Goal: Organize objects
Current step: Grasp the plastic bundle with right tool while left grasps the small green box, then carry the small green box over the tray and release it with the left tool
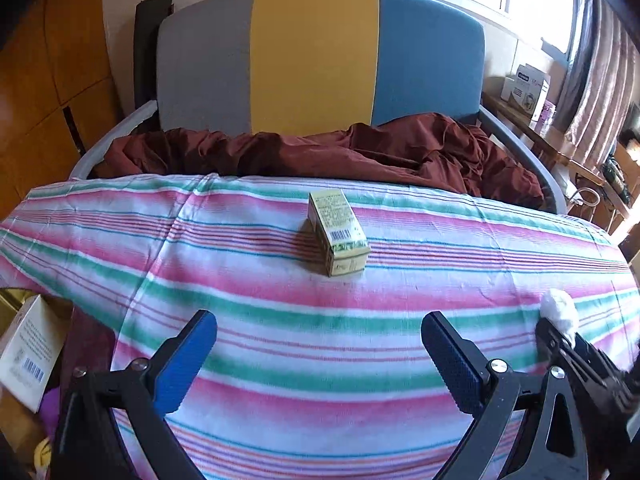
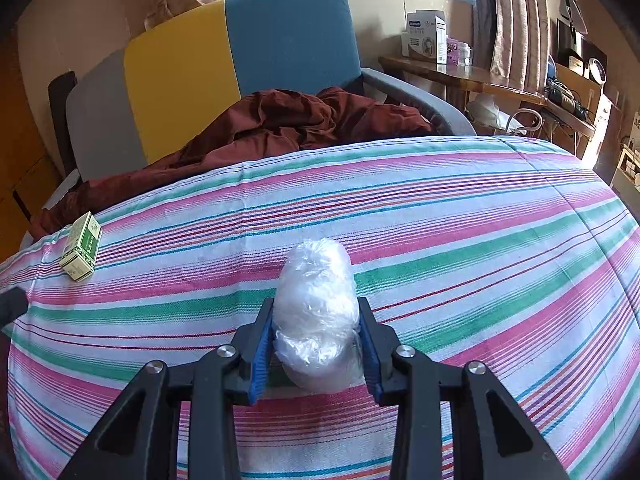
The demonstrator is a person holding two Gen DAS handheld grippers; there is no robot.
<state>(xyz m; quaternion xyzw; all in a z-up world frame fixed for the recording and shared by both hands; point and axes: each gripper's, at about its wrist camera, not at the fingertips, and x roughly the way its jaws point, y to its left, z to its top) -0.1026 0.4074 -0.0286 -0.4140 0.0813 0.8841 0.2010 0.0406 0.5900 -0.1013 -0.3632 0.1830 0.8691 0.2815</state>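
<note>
The right gripper (image 2: 316, 340) is closed on a white wad wrapped in clear crinkled plastic film (image 2: 316, 304), its blue pads pressing the bundle from both sides; the bundle's long axis runs forward along the fingers, its far end poking out past the tips, and it sits low over the pink, green and white striped cloth (image 2: 480, 240) that covers the worktop, near the front edge. The left gripper (image 1: 319, 356) stands wide open with nothing between its blue pads, and straight ahead of it, toward the back edge of the worktop, lies a small yellow-green cardboard box (image 1: 338, 232), flat on the cloth and well apart from the fingertips. The box's long axis points roughly away from the left gripper with a slight slant, so its narrow width faces the open jaws; the left hand is plainly the nearer one, since from the right wrist view the box lies far off toward the left back corner. The box carries a barcode and a block of fine print too small to read. A white carton (image 2: 426, 36) on the side desk shows a blue logo, also unreadable. Beyond the worktop a grey, yellow and blue chair back (image 1: 316, 60) rises over a rumpled maroon cloth (image 1: 320, 152)
</note>
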